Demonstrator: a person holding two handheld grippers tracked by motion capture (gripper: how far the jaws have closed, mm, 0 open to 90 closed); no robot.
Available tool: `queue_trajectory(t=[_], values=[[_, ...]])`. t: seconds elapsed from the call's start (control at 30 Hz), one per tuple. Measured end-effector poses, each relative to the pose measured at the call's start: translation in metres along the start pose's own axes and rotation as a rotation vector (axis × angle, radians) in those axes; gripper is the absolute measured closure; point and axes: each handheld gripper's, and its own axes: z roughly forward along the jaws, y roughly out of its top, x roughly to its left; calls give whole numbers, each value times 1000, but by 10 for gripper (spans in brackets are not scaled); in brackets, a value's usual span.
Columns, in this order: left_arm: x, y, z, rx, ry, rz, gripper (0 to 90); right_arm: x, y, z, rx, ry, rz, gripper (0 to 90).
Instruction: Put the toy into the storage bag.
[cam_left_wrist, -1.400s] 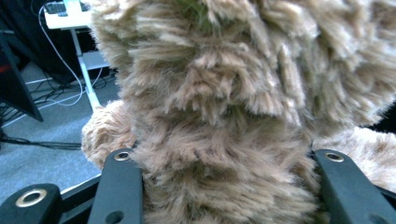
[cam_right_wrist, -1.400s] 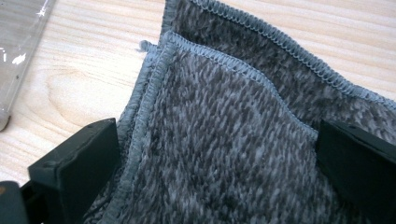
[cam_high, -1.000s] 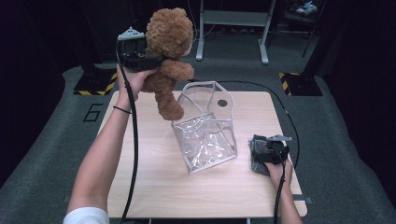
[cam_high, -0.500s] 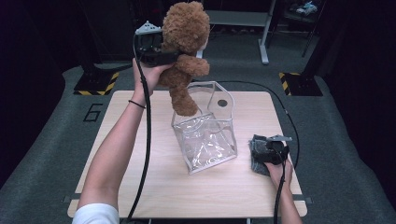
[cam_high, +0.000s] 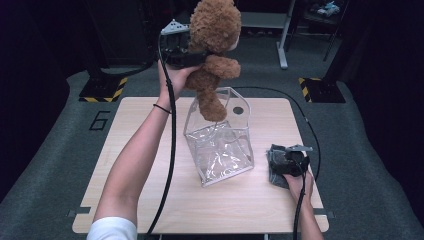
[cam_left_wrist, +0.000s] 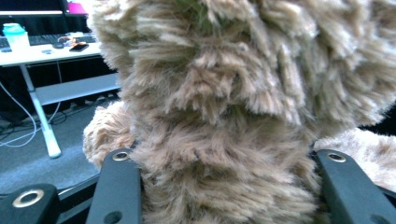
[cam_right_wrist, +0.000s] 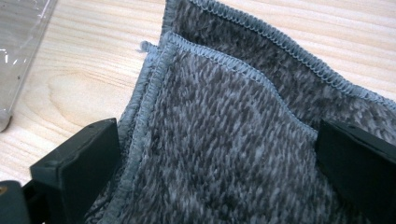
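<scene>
tabletop: nothing on it is being disturbed; clear bag and grey cloth are lying where they were a second ago.
teddy bear: being carried in from the left, now hanging over the clear bag mouth, feet just above the rim; loading into the bag is probably being set up. Brown shaggy plush, upright, limbs dangling.
left tool: being held clamped on the teddy bear's torso, fur bulging between the jaws.
right tool: resting still, jaws either side of the grey cloth, pads not pressing; apparently open.
</scene>
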Motion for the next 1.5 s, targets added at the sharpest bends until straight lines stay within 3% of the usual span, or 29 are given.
queue_trajectory(t=[0.17, 0.33, 0.43, 0.77, 0.9, 1.07, 1.17, 1.5], values=[[-6, -7, 12, -19, -7, -14, 486, 0, 0, 0, 0, 1, -1, 5], [-11, -13, 23, -20, -55, -50, 485, 0, 0, 0, 3, 3, -2, 6], [-13, -15, 27, -14, -71, -48, 485, 0, 0, 0, 2, 2, -2, 6], [-12, -26, 39, -55, 7, -79, 485, 2, -1, 0, -2, -9, 15, 8], [-12, -33, 40, -59, 17, -73, 484, 2, -1, 0, -3, -11, 16, 9], [-13, -45, 42, -69, -3, -82, 484, 2, 0, 0, -3, -11, 16, 9], [-15, -51, 43, -66, -9, -65, 484, 1, 0, 0, -5, -11, 1, 9], [-16, -71, 48, -4, -52, -42, 484, 2, 0, 0, -2, -12, 16, 9]])
